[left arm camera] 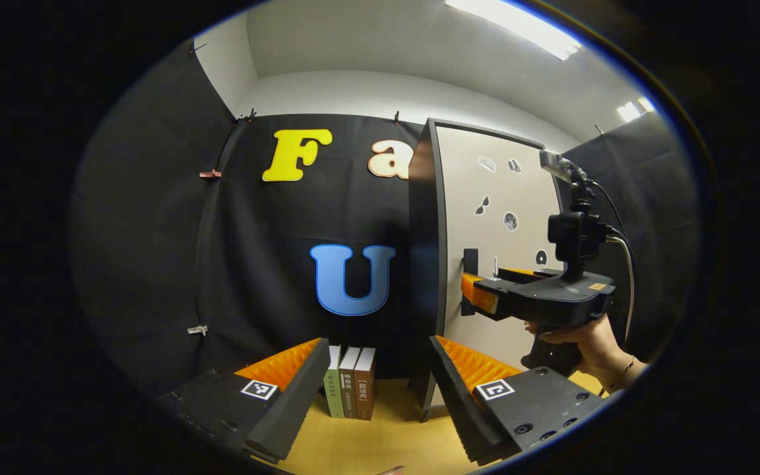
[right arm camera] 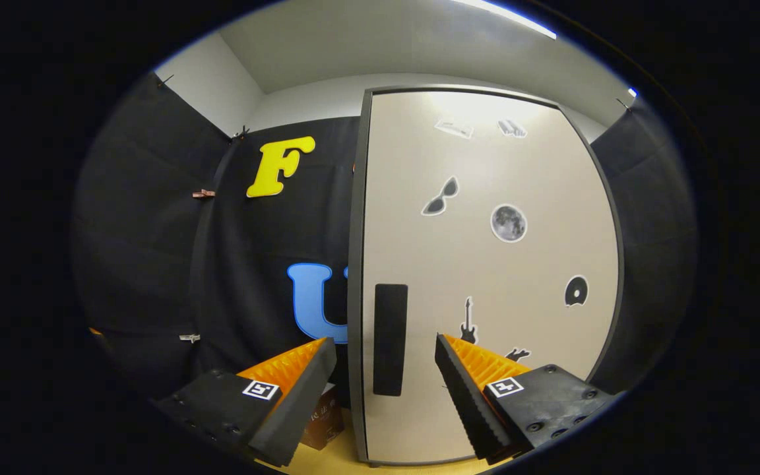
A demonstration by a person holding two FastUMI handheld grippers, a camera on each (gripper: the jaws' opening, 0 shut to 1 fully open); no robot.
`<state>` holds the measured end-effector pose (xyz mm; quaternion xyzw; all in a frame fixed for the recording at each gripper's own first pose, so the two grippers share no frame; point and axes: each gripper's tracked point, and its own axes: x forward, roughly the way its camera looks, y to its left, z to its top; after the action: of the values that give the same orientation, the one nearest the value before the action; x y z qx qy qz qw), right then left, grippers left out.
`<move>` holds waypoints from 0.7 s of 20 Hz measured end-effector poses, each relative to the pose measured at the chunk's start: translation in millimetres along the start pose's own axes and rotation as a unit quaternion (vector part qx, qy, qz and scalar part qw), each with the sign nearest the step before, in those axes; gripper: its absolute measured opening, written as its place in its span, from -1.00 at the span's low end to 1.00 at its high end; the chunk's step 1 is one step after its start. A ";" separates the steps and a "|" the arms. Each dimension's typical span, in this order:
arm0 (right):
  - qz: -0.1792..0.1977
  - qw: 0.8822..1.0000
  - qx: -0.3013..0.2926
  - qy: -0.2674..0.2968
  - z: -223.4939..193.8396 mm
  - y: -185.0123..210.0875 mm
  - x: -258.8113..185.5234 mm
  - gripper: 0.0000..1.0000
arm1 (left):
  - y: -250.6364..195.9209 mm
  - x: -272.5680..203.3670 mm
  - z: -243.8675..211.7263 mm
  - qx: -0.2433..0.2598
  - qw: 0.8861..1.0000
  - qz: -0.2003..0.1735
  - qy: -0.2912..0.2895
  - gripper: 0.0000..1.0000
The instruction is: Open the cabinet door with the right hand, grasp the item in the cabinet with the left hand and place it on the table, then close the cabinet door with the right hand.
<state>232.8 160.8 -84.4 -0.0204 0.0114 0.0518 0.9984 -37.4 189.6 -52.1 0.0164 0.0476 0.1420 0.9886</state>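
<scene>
A: Left tongs (left arm camera: 375, 389) sit right at the lens, spread wide, nothing betw. them. Each carries a square black-and-white marker tag.

B: Any writing you can read?

A: Three books (left arm camera: 350, 382) stand upright on the yellow surface (left arm camera: 380, 442), past the gap betw. your left tongs and just left of the cabinet. Spines carry print, too small to read. Cabinet door (left arm camera: 485, 264) has stickers only: sunglasses (right arm camera: 441, 196), moon (right arm camera: 508, 223), guitar (right arm camera: 467, 321), a disc (right arm camera: 576, 291). No words on them.

B: Right side?

A: Your right tongs (right arm camera: 386, 389) are spread too, empty. Door handle (right arm camera: 390, 340), a dark upright bar near the door's left edge, lies in line w/ the gap, beyond the tips. Can't tell if they touch it. In the left gripper view the right tongs (left arm camera: 479, 290) are at the handle (left arm camera: 470, 262), your hand (left arm camera: 584, 346) under the grip.

B: Door?

A: Shut, flush w/ the frame. Item inside is hidden behind it.
</scene>
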 end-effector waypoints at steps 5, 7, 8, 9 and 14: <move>-0.027 0.999 -0.022 -0.006 -9.6 -5.1 25.8 0.78 | 9.7 -5.0 -18.6 0.009 1.000 0.013 0.021 0.87; -0.040 0.999 -0.022 -0.003 -13.2 -8.9 34.3 0.52 | 14.6 -7.7 -22.9 0.004 0.999 0.020 0.026 0.87; -0.041 0.999 -0.018 0.000 -14.8 -7.8 38.6 0.51 | 16.4 -9.1 -24.5 -0.001 0.999 0.022 0.028 0.87; -0.048 0.999 -0.016 0.004 -17.3 -9.9 41.2 0.48 | 18.1 -10.3 -26.4 -0.006 0.999 0.024 0.030 0.87; -0.065 0.998 0.003 0.020 -26.9 -14.5 54.6 -0.14 | 28.7 -17.9 -26.5 -0.011 0.999 0.039 0.028 0.87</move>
<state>288.0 150.9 -112.0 -0.0189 0.0298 -0.0135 0.9993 -65.2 212.6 -75.6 0.0033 0.0731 0.1812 0.9807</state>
